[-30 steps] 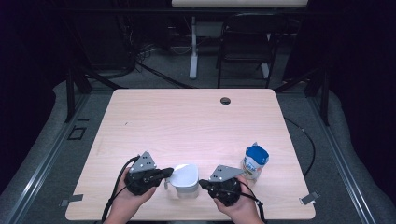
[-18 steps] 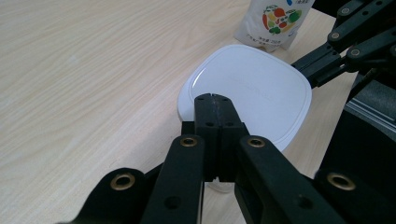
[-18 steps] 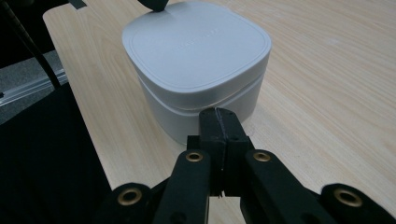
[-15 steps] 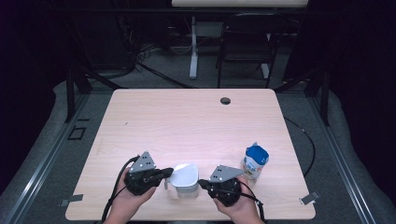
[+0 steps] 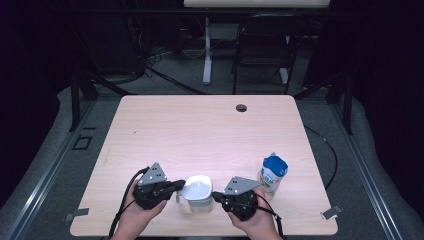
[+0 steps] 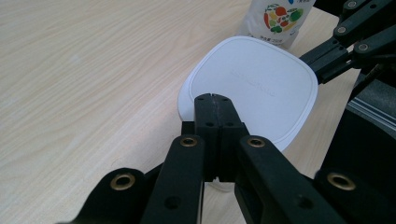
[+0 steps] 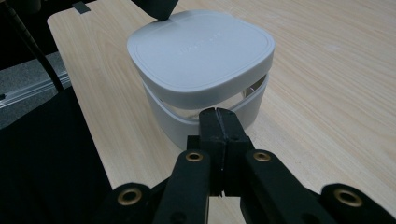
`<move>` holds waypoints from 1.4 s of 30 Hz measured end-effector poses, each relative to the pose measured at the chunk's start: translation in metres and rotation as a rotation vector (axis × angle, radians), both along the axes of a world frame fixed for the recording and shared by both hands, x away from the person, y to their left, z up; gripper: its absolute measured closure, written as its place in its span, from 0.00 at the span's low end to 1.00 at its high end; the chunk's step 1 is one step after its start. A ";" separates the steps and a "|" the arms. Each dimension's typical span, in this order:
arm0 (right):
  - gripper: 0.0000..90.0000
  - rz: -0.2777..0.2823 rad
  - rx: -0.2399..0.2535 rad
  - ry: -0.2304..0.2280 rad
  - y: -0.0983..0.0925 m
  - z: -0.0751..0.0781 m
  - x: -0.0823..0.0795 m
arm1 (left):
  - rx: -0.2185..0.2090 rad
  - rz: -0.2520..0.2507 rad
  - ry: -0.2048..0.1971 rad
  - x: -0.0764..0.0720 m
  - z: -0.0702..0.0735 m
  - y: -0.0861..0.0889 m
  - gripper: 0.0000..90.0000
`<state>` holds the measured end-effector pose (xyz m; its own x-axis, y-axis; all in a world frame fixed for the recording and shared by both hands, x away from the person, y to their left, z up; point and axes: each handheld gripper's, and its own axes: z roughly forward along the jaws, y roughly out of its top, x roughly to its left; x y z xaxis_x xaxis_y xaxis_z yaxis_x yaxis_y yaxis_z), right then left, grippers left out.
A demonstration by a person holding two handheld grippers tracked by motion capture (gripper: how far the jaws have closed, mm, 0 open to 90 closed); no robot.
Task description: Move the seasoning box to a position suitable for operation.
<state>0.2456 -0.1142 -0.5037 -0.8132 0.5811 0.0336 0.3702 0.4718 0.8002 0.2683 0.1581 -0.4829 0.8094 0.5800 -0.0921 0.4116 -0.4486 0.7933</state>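
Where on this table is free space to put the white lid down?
The table is bare across the whole stretch between the white container and the cable hole, and along its left side. The near edge is crowded: left claw, container, right claw and the blue-topped pouch stand in one row.

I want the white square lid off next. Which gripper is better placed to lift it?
Probably the left gripper: its shut tips sit at the white square lid's raised edge. The right gripper points lower, at the white container base.
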 end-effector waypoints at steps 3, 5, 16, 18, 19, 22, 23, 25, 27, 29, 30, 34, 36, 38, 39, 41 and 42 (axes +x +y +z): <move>1.00 0.000 0.003 0.001 0.000 0.000 0.001 | -0.004 0.003 -0.003 0.000 -0.001 0.000 1.00; 1.00 -0.003 0.005 -0.001 0.000 0.001 0.001 | 0.000 0.002 0.000 0.000 0.000 0.001 1.00; 1.00 0.000 0.014 0.003 0.005 0.009 0.007 | 0.023 0.022 -0.007 0.000 0.000 0.007 1.00; 1.00 -0.003 0.014 0.003 0.005 0.010 0.009 | 0.017 0.029 -0.002 0.001 0.000 0.010 1.00; 1.00 0.001 0.009 0.007 0.005 0.011 0.010 | 0.013 0.032 -0.004 0.001 0.000 0.011 1.00; 1.00 0.006 0.002 0.010 0.007 0.014 0.013 | 0.011 0.035 -0.006 0.000 0.003 0.015 1.00; 1.00 0.009 -0.004 0.006 0.008 0.016 0.013 | 0.012 0.038 -0.010 0.000 0.004 0.016 1.00; 1.00 0.011 -0.005 0.004 0.010 0.018 0.014 | 0.005 0.044 -0.017 -0.001 0.006 0.018 1.00; 1.00 0.012 -0.009 0.001 0.011 0.018 0.014 | 0.004 0.045 -0.018 -0.002 0.007 0.019 0.98; 1.00 0.011 -0.011 0.006 0.013 0.018 0.014 | 0.000 0.044 -0.020 -0.003 0.009 0.020 0.96; 1.00 0.009 -0.013 0.007 0.014 0.017 0.014 | 0.001 0.039 -0.017 -0.003 0.009 0.020 0.94; 1.00 0.002 -0.007 0.009 0.015 0.017 0.014 | -0.010 0.013 -0.023 -0.005 0.011 0.020 0.82; 1.00 -0.001 0.001 0.013 0.014 0.017 0.014 | -0.015 0.014 -0.028 -0.006 0.013 0.021 0.80; 1.00 -0.003 0.010 0.014 0.014 0.018 0.014 | -0.015 0.013 -0.024 -0.006 0.013 0.022 0.76; 1.00 -0.001 0.011 0.017 0.014 0.019 0.015 | -0.015 0.012 -0.026 -0.006 0.012 0.023 0.74; 1.00 -0.002 0.023 0.014 0.014 0.020 0.014 | -0.016 0.025 -0.022 -0.004 0.011 0.024 0.71; 1.00 0.001 0.024 0.013 0.014 0.022 0.015 | -0.014 0.030 -0.018 -0.004 0.010 0.024 0.70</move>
<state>0.2602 -0.1004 -0.4820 -0.8132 0.5790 0.0581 0.3804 0.4534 0.8061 0.2647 0.1823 -0.4729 0.7935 0.6024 -0.0864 0.4104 -0.4250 0.8068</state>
